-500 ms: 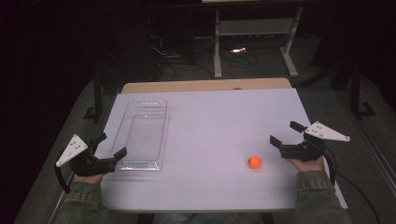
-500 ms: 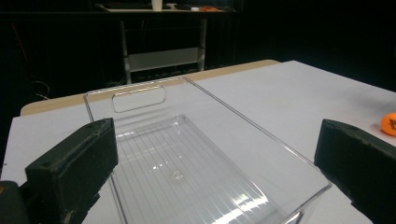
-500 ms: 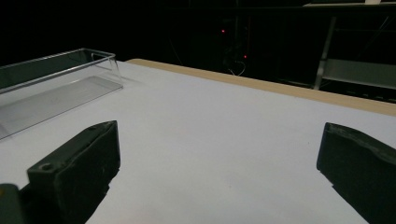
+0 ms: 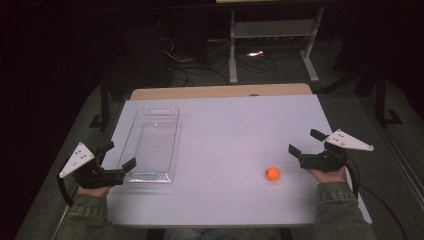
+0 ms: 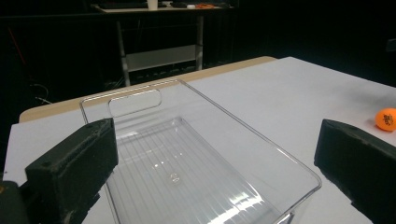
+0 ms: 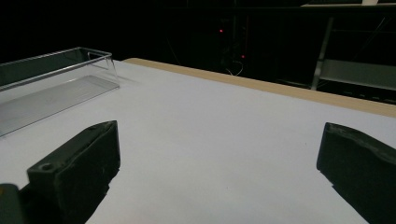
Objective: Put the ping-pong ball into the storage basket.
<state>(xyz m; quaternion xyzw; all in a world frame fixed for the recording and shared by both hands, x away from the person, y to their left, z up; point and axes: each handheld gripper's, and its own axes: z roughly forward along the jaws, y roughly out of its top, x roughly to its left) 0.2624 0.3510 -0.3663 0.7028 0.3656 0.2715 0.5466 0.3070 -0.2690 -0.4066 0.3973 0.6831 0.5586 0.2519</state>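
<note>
One clear tray [image 4: 150, 145] is laid on the white table [image 4: 225, 130], its long axis running away from the person. One orange ball [image 4: 272, 173] is seen right of the tray, nearest the right gripper [image 4: 306, 144]. Both that and the left gripper [image 4: 117, 156], held at the tray's near-left corner, are spread wide, nothing grasped.

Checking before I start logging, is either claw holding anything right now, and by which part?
Nothing is held. The left claw stands open beside the clear plastic bin; the right claw stands open, apart from the orange ball.
</note>
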